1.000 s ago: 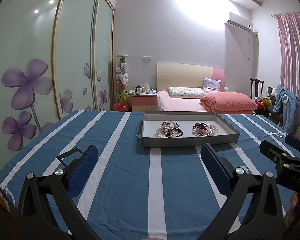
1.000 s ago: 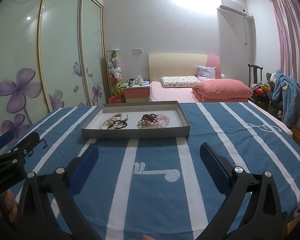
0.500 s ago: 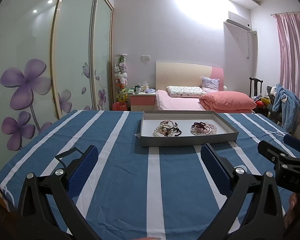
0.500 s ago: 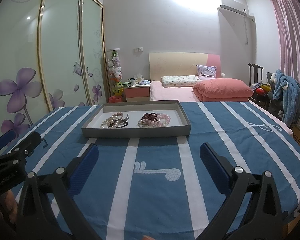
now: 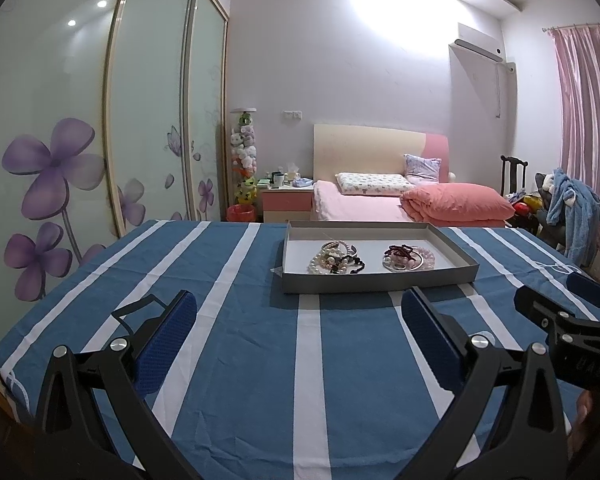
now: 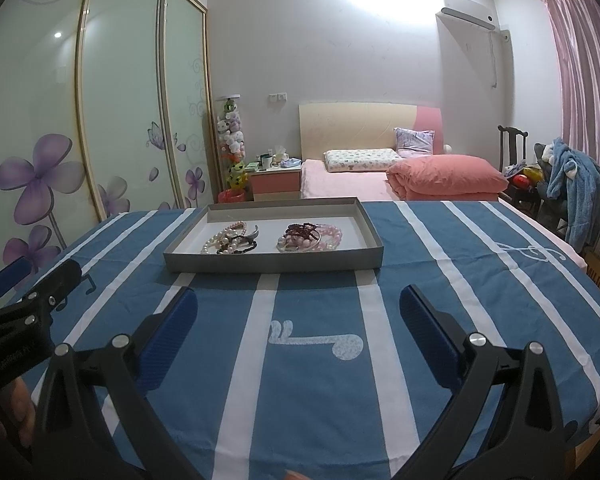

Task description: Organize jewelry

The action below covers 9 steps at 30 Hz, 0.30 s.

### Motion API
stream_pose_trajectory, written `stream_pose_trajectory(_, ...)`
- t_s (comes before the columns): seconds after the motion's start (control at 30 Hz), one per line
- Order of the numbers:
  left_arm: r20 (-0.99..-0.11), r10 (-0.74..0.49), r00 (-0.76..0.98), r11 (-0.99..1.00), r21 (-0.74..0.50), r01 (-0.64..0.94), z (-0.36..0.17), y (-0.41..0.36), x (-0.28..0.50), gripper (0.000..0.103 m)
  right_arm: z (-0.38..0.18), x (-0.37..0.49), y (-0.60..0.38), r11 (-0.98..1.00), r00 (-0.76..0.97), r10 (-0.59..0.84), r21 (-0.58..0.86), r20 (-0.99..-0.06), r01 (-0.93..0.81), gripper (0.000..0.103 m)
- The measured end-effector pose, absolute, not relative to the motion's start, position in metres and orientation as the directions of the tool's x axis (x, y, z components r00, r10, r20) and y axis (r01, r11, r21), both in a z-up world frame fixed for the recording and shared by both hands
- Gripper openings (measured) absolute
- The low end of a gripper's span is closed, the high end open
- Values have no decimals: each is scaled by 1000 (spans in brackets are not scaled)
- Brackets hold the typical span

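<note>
Both jaws are spread wide with nothing between them: your left gripper (image 5: 299, 312) and right gripper (image 6: 299, 312) hover over the blue-and-white striped cloth (image 5: 228, 352), on the near side of the shallow grey cardboard tray (image 5: 380, 282). All the jewelry I can see sits inside that tray in two clumps: a left pile of white pearl and dark bead strands (image 5: 335, 261), and a right pile of dark red beads, pink beads and what looks like a silver bangle (image 5: 409, 257).

Honestly that layout fits either a tangle waiting to be sorted or two groups already sorted, so I wouldn't assume which.

Stuff that could bite you if you do go in:

- Those strands overlap. Pinch one and its neighbours probably ride up with it, then drop wherever.
- The tray looks light. Dragging a snagged strand could slide it or tip its near wall, and beads go rolling across the cloth.
- The cloth has creases, so a low pad could catch fabric and tug the whole tray.
- Wide rubbery pads on thin strands: easy to grab the tray floor, or miss entirely.
- Your grippers sit close side by side. Reaching for the same pile means they knock together.
</note>
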<state>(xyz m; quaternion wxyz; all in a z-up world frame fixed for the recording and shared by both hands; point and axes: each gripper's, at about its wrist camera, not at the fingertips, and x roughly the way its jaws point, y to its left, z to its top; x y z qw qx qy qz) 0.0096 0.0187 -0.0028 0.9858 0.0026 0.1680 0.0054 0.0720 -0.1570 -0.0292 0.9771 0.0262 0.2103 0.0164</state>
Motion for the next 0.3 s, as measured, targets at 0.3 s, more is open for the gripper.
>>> stream_pose_trajectory(0.3, -345, 4, 939, 1000, 0, -4, -1, 20, 11, 101, -28, 74, -158, 998, 911, 42, 58, -411, -20, 99)
